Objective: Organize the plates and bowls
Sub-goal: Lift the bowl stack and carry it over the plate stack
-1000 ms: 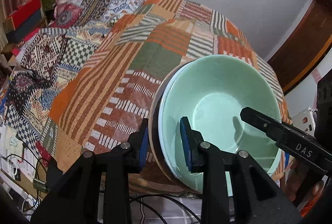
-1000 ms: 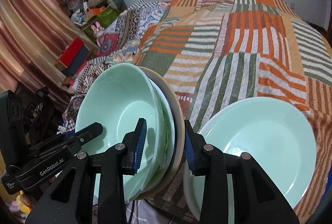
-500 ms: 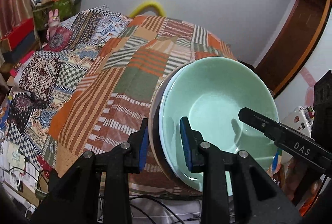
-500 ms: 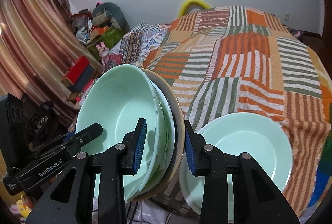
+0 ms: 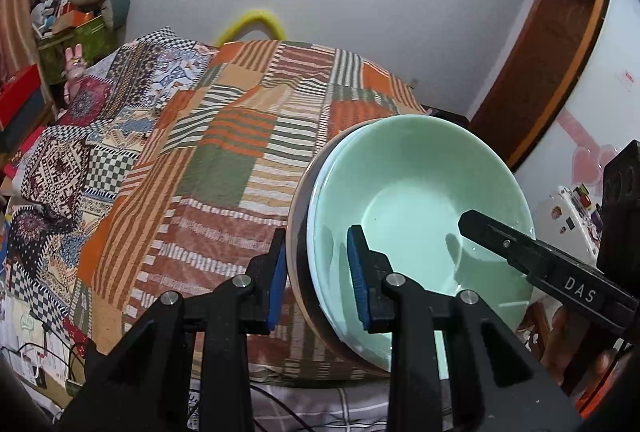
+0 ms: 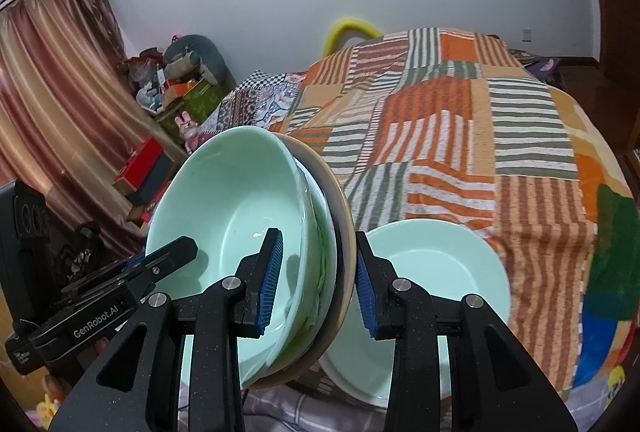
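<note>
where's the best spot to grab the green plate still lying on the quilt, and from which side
Take the plate by its near rim, the edge that hangs toward the cameras at the quilt's near edge. It lies flat and shallow, so one finger can likely slide under the raised lip and one over it, coming in low from the front. Both tools are busy with the stack, so that goes down first.

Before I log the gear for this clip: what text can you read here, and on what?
"DAS": on the right gripper, seen from the left wrist.
"GenRobot.AI": on the left gripper, seen from the right wrist.
Small print at that gripper's near end: too blurred to read.
Stickers on the white box: too small to read.
</note>
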Motion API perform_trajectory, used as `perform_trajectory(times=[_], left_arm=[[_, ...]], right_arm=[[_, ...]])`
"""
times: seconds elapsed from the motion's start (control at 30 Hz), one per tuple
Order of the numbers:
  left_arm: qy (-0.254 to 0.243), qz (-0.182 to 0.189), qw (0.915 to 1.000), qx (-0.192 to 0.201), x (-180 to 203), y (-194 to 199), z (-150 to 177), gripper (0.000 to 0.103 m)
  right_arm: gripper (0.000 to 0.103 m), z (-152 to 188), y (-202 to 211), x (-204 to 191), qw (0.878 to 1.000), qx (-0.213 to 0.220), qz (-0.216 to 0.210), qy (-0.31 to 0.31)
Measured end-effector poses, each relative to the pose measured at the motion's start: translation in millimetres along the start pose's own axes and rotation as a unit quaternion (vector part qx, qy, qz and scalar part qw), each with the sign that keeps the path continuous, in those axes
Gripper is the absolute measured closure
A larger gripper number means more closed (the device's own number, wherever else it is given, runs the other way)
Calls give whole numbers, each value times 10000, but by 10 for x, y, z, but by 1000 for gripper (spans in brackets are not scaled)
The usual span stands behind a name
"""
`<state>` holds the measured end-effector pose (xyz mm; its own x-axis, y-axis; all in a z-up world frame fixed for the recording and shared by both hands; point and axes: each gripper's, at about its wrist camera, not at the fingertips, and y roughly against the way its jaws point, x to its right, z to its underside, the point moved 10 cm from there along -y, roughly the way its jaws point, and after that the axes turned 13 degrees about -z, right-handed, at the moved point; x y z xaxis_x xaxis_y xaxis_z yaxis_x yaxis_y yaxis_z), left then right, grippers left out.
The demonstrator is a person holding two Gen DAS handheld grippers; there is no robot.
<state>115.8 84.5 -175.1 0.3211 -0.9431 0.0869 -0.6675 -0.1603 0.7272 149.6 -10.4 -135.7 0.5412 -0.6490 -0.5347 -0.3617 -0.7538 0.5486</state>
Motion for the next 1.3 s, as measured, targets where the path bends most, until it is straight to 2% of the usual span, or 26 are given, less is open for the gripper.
perform_trajectory(times=[0.37, 0.7, 1.3], left_arm=[[-356, 108, 9992, -145, 403, -122, 53, 74], [-681, 76, 9967, -430, 656, -372, 172, 74], [-838, 77, 9915, -991, 813, -809, 388, 74]], right_arm=[[71, 22, 249, 279, 9993, 182, 195, -247], [71, 138, 327, 536, 9978, 146, 310, -560], [71, 351, 231, 876, 9939, -152, 458, -989]])
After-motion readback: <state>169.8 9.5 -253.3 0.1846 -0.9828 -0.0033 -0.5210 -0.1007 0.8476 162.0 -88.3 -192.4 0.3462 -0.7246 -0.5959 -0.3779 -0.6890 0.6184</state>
